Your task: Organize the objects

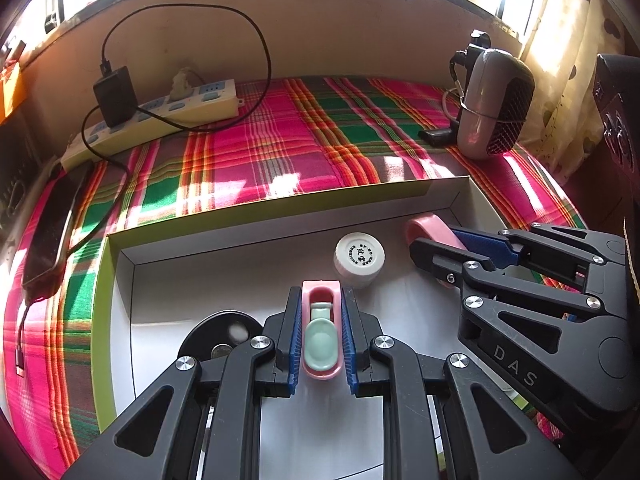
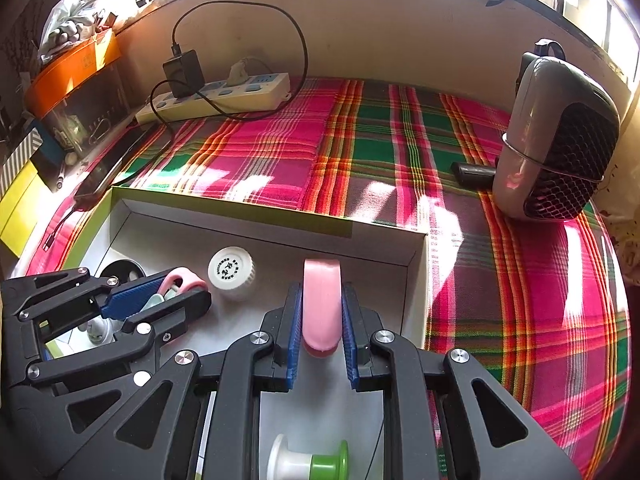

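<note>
Plaid cloth [image 2: 360, 148] covers the surface, bearing an open white box [image 1: 256, 222]; left gripper [image 1: 321, 334] clamped on a pink-and-green clip [image 1: 321, 336] above the box floor; right gripper [image 2: 321, 326] clamped on a pink piece [image 2: 321, 300] inside the box; white cap [image 1: 359, 258] rests between them; green spool [image 2: 308, 463] lies below the right gripper.

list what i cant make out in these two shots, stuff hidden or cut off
- Black round object, left wrist view: the left claw covers its lower half.
- Green and white spool, right wrist view: cut off by the bottom edge.
- Pink piece in the right claw: its underside is hidden by the fingers.
- White cap: its printed text is too small to read.
</note>
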Demonstrator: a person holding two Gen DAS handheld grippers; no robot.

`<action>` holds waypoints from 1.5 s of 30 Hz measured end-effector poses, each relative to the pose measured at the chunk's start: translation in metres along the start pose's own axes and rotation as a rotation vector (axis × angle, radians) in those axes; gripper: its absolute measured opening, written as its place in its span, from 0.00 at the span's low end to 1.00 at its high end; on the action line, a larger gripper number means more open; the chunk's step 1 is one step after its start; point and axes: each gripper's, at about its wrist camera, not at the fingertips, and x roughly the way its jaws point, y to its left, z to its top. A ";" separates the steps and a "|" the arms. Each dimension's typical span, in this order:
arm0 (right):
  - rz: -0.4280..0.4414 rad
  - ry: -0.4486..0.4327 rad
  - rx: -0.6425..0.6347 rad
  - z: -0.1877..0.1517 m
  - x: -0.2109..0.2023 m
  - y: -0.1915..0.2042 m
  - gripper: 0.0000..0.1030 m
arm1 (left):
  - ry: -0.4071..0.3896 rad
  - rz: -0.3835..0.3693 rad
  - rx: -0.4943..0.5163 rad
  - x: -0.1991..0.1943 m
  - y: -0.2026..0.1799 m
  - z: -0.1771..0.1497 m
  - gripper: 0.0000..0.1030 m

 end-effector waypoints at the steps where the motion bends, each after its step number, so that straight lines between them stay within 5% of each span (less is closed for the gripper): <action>1: -0.003 0.000 -0.001 0.000 0.000 0.000 0.18 | 0.001 0.001 0.002 0.000 0.000 0.000 0.16; 16: -0.024 -0.015 0.017 -0.002 -0.007 0.001 0.29 | -0.002 0.012 -0.004 -0.006 0.002 -0.001 0.21; 43: -0.031 -0.094 0.070 -0.044 -0.075 0.027 0.31 | -0.118 0.024 -0.049 -0.091 0.014 -0.046 0.22; 45: -0.030 -0.098 0.079 -0.050 -0.080 0.029 0.38 | -0.129 0.024 -0.057 -0.099 0.018 -0.053 0.22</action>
